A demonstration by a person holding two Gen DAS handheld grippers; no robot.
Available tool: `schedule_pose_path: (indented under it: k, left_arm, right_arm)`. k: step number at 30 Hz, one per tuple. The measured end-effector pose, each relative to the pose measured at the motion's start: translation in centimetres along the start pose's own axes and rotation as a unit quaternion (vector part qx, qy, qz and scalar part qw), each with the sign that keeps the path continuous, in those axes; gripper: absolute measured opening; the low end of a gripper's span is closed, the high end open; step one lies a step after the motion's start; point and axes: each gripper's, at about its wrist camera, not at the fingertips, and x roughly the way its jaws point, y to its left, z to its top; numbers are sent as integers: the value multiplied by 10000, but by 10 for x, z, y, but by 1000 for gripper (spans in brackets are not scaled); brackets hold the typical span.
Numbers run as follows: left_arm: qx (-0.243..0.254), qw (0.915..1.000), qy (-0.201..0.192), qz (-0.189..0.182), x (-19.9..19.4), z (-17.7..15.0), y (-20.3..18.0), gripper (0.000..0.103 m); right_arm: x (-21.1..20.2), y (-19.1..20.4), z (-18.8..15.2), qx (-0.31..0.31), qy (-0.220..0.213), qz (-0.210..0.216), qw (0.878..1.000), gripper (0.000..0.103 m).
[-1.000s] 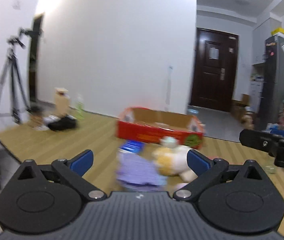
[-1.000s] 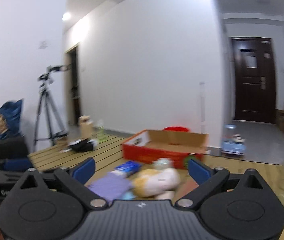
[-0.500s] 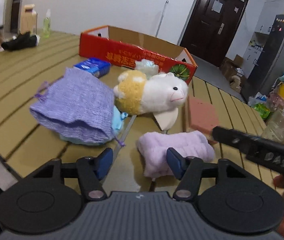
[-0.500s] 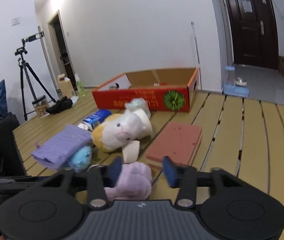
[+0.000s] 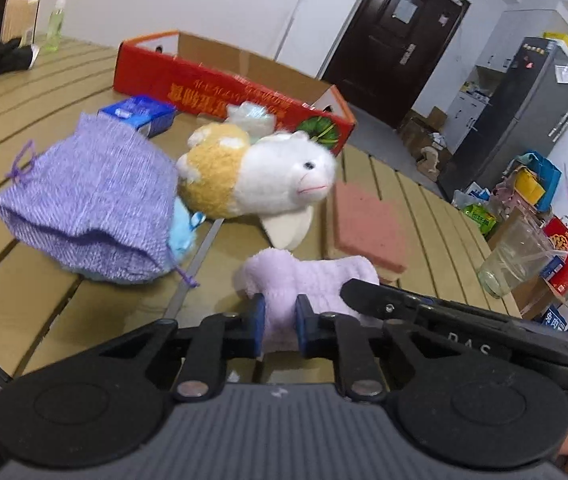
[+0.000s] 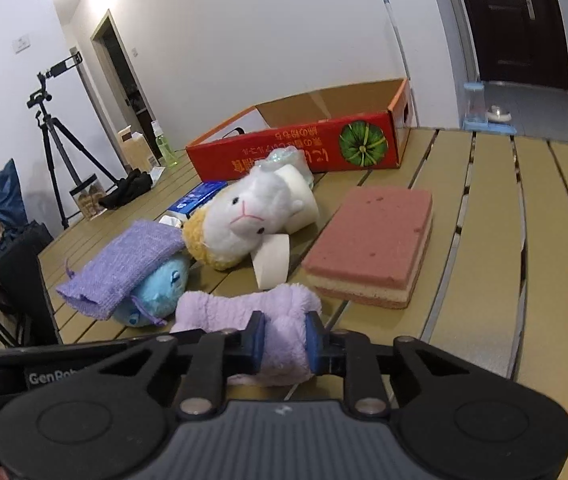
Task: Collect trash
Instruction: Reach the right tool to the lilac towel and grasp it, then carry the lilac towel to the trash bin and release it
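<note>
Your left tool (image 5: 280, 320) and right tool (image 6: 282, 342) both pinch the lilac towel (image 6: 244, 312) at the bench's (image 6: 543, 280) near edge — beyond lie the sponge (image 6: 371, 240), plush lamb (image 6: 252, 220), then the red box (image 6: 303, 148).

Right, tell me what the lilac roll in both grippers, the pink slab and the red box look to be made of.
Lilac roll: soft fleecy fabric, likely a towel or sock; fuzzy matte nap, dents between the left gripper and right gripper.
Pink slab: probably sponge foam; pitted pink top over a pale layer.
Red box: cardboard; brown raw inside, printed outside.
</note>
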Motion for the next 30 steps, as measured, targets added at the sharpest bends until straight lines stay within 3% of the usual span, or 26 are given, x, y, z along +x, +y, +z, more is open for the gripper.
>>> schedule_pose_path:
  k: [9, 18, 24, 30]
  left_arm:
    - [90, 9981, -592, -136, -83, 17, -4, 15]
    - [65, 9889, -1319, 677, -217, 24, 62, 15]
    - [-482, 9795, -1343, 1425, -280, 3, 143, 16]
    - [-1137, 9721, -846, 1868, -284, -28, 226, 16]
  right_arm:
    - [-59, 48, 24, -314, -447, 123, 9984, 19]
    - [-78, 180, 44, -942, -637, 1065, 9878, 19]
    - [-43, 280, 31, -1214, -188, 1843, 9752, 19]
    - [14, 360, -9, -1469, 556, 2099, 9650, 20]
